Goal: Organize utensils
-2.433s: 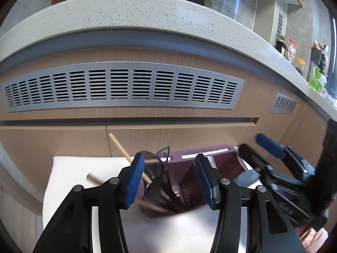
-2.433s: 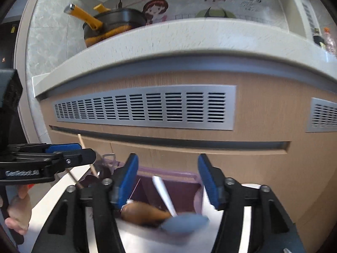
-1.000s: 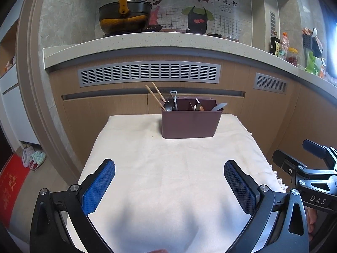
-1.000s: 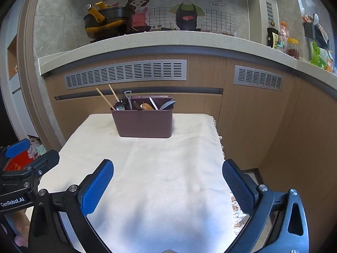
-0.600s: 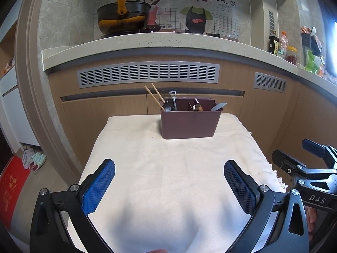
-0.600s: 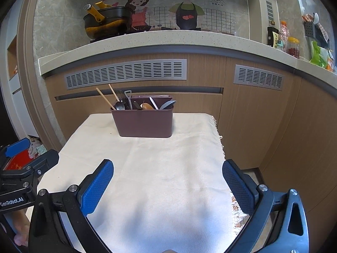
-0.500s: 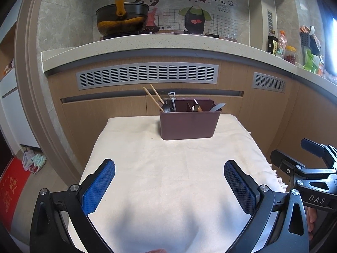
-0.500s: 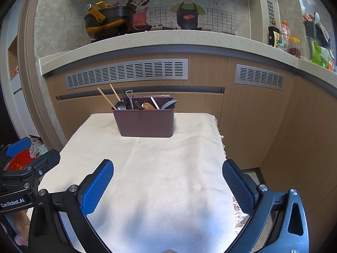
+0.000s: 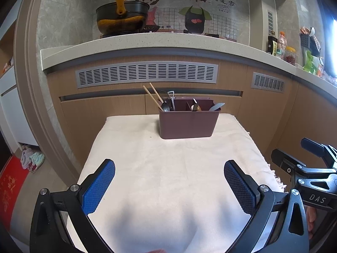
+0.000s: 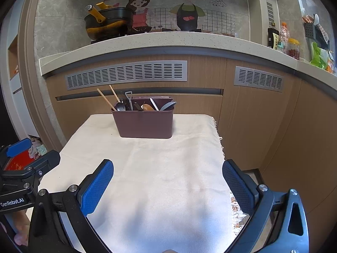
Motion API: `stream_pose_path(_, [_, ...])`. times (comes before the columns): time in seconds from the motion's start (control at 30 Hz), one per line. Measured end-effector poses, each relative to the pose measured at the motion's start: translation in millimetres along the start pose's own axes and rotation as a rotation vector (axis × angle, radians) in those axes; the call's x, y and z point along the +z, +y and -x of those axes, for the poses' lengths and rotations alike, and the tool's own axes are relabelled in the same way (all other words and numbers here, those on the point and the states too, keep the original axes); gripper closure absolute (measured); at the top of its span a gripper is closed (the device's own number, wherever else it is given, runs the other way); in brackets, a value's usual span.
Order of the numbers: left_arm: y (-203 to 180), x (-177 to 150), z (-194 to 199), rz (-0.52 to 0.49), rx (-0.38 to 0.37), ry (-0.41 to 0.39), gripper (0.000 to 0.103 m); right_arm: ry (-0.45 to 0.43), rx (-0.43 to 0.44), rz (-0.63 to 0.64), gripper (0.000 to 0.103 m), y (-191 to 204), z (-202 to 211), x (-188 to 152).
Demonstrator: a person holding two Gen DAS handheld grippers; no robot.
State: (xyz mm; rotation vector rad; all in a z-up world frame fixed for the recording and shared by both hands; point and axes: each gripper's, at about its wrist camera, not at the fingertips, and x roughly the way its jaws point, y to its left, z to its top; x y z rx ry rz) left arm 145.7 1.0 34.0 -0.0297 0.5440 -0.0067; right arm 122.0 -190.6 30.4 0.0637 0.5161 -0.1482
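Note:
A maroon utensil caddy [image 9: 188,123] [image 10: 145,123] stands at the far end of a table under a cream cloth [image 9: 168,168] [image 10: 158,168]. Wooden chopsticks [image 9: 152,94] [image 10: 107,98], a metal spoon [image 9: 166,106] [image 10: 120,106], a small shovel-handled utensil [image 9: 171,100], a wooden spoon [image 10: 147,106] and a grey spatula [image 9: 217,106] [image 10: 167,105] stick out of it. My left gripper [image 9: 169,185] is open and holds nothing, well short of the caddy. My right gripper [image 10: 167,184] is likewise open with nothing in it, near the table's front edge.
Behind the table runs a wooden cabinet front with grey vent grilles [image 9: 147,73] under a pale counter [image 10: 168,40]. A black and yellow pot [image 9: 121,21] sits on the counter; bottles and jars [image 10: 282,38] stand at the right. Floor items [image 9: 31,160] lie left.
Both grippers pulled back from right at the caddy to the table's near end and opened wide. Over the last second the view has barely shifted.

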Motion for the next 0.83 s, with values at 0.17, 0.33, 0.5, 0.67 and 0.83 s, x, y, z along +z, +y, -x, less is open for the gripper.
stream_pose_path(0.17, [1.2,-0.2,-0.2,0.0,0.0,0.002,0.0,0.003,0.002,0.003,0.0,-0.2,-0.2,-0.1])
stream_pose_path(0.33, [1.8,0.0,-0.5,0.002,-0.002,0.002,0.0,0.001,0.0,0.004,0.0,0.1,-0.3,-0.4])
stream_pose_path(0.5, [2.6,-0.5,-0.9,0.006,-0.001,0.003,0.0,-0.001,-0.004,0.003,0.0,0.4,0.4,-0.6])
stream_pose_path(0.67, [4.5,-1.2,-2.9,0.002,-0.005,0.007,0.0,0.001,-0.003,0.002,0.0,-1.1,0.8,-0.4])
stream_pose_path(0.83, [6.0,-2.0,-3.5,0.003,-0.005,0.009,0.0,-0.002,-0.007,0.004,0.0,-0.3,1.3,-0.6])
